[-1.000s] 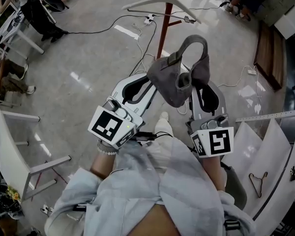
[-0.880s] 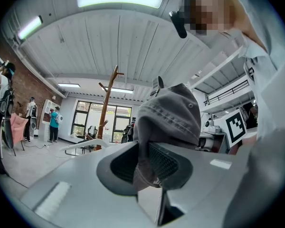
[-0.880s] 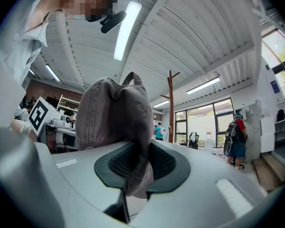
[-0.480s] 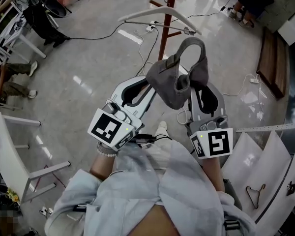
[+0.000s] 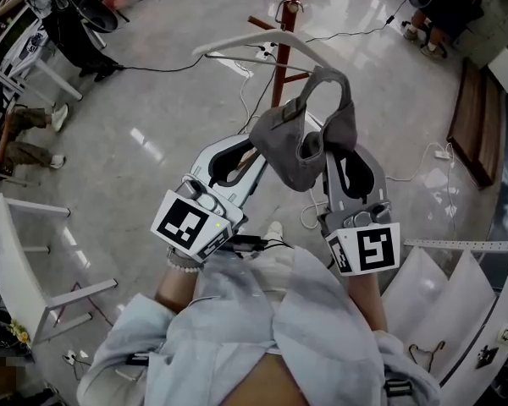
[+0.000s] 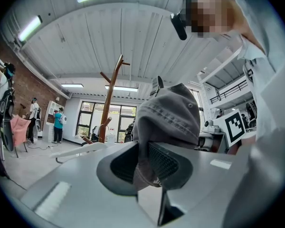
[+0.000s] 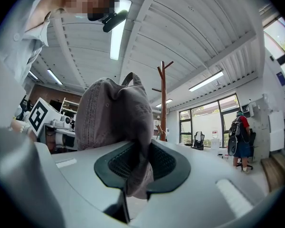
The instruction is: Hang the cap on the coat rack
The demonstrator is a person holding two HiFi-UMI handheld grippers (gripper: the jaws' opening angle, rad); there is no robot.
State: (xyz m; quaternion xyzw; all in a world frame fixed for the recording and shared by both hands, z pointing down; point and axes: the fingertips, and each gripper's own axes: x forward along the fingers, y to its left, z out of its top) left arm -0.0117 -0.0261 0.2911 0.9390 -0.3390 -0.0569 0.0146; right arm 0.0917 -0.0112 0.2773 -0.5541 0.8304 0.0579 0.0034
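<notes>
Currently — cap (image 5: 298, 146): grey, held aloft between both grippers, short of the rack.
Left gripper (image 6: 143, 161): pinching cap cloth, pads half buried.
Right gripper (image 7: 140, 164): pinching the opposite edge.
Coat rack (image 5: 289, 24): lower pole hidden behind cap — top cropped overhead.

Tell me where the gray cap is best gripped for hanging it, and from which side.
Grip the soft edge of the cap on two opposite sides, from below, as the left claw and right claw do now. This leaves the strap loop free on top, toward the coat rack.
</notes>
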